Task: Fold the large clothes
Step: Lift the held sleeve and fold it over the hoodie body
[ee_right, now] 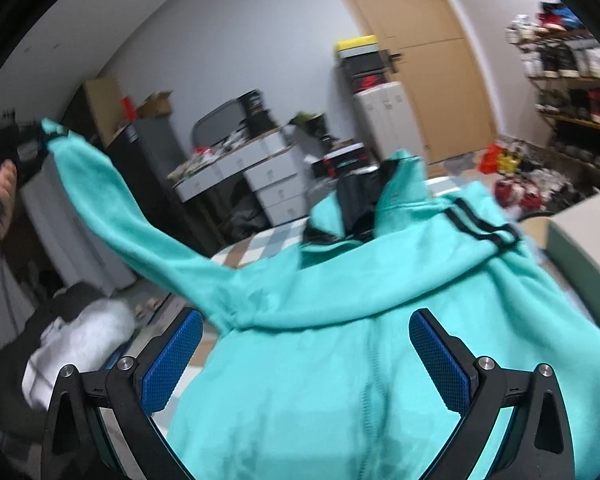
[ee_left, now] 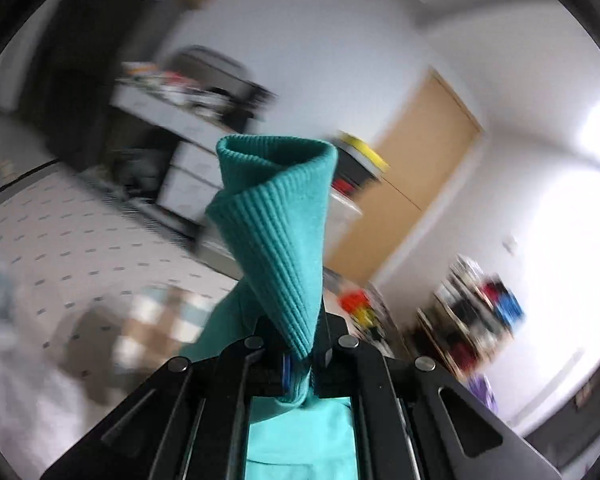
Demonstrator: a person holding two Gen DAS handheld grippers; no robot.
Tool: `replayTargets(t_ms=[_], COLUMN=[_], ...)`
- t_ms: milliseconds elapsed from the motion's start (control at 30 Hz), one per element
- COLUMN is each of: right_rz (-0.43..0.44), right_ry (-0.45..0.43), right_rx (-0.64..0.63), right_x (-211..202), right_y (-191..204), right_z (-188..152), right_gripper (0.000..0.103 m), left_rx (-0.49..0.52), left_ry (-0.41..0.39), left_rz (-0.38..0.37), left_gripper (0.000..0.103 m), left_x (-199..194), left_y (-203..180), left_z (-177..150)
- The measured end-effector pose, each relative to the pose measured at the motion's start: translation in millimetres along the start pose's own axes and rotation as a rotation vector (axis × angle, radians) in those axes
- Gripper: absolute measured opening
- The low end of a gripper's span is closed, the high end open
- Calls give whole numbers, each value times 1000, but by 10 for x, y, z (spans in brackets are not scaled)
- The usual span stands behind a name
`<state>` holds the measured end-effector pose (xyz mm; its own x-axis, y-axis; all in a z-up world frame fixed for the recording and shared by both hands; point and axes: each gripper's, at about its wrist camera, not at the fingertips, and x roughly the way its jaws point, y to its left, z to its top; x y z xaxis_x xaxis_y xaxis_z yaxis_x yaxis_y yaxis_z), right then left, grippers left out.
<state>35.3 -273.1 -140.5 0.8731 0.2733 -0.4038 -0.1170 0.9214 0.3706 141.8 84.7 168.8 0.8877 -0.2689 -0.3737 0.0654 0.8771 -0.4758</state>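
Left wrist view: my left gripper [ee_left: 300, 364] is clamped tight on the ribbed cuff [ee_left: 276, 216] of a teal jacket [ee_right: 340, 360], and the cuff stands up ahead of my jaws as a twisted, darker green cone. Behind them, the sleeve [ee_right: 140, 220] runs down, smooth and paler. From the right wrist, that sleeve stretches taut up to the far left. My right gripper [ee_right: 304, 360] stands wide, blue pads [ee_right: 440, 360] apart, the jacket's body bunched between and below them, not pinched. Black stripes [ee_right: 480, 224] cross its shoulder beyond.

Shelf [ee_left: 476, 320] contents blurred, perhaps boxes
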Motion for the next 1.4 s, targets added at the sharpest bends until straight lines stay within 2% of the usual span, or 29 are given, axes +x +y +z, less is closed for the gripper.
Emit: replayTargets(t_ms=[67,100,200,267,333,433,533,600,633,667,700,767,833,900,933,1033,1067,1133,1200,1300,1400], right_rz=[-44,-82,-194,-249,-279,-327,-328,-327,-327,-328,-328,-320,-310,-294,-283,-265,-259,-261,-269,-284,-291], right_ry=[-19,-33,-57,-68,-77,-64,-34,-18,-12,-6,4,22,41,53,56,78,82,90,107,180,321], right_rx=[39,79,174,222,267,327,423,467,473,476,476,471,459,440,436,425,430,455,469,376,240], right_x=[-54,-96,-183,-230,-261,-270,-246,-226,-215,-203,-179,-133,-81,-53,-52,0,11,33,85,316,710], right_y=[-125,-242,-568,-779,-989,-1269,-1517,-1622,-1638,-1642,-1649,-1638,-1609,-1551,-1539,-1510,-1519,-1553,-1604,-1532,-1441], right_z=[41,67,111,131,146,153,111,94,90,81,82,80,56,51,44,42,44,76,162,342,576], right_gripper=[103,103,103,103,103,103,103,103,103,103,103,103,103,103,103,103,103,103,103,103,103], left_rx=[82,127,111,77,50,11,-2,-55,-77,-109,-123,-93,-66,-47,-45,-57,-53,-63,-75,-142,-210], left_ry=[55,113,271,368,472,602,673,723,754,785,793,766,711,651,628,582,566,516,474,411,393], left_rz=[-35,-61,-154,-188,-201,-201,-195,-178,-185,-212,-245,-306,-348,-366,-351,-276,-224,-154,-47,-5,23], left_gripper=[2,2,2,2,2,2,2,3,7,15,21,52,73,74,75,76,76,76,76,76,76], left_x=[342,628,1350,1774,2239,2707,2975,3054,3064,3062,3038,2856,2500,2173,2027,1610,1423,1082,779,496,480], left_y=[-425,-700,-1113,-1234,-1313,-1304,-1184,-1089,-1051,-1010,-1011,-1074,-1082,-966,-846,-481,-340,-73,171,519,774], left_z=[-215,-414,-991,-1399,-1906,-2537,-2890,-3054,-3075,-3089,-3046,-2853,-2624,-2386,-2304,-2174,-2184,-2225,-2344,-2600,-2810])
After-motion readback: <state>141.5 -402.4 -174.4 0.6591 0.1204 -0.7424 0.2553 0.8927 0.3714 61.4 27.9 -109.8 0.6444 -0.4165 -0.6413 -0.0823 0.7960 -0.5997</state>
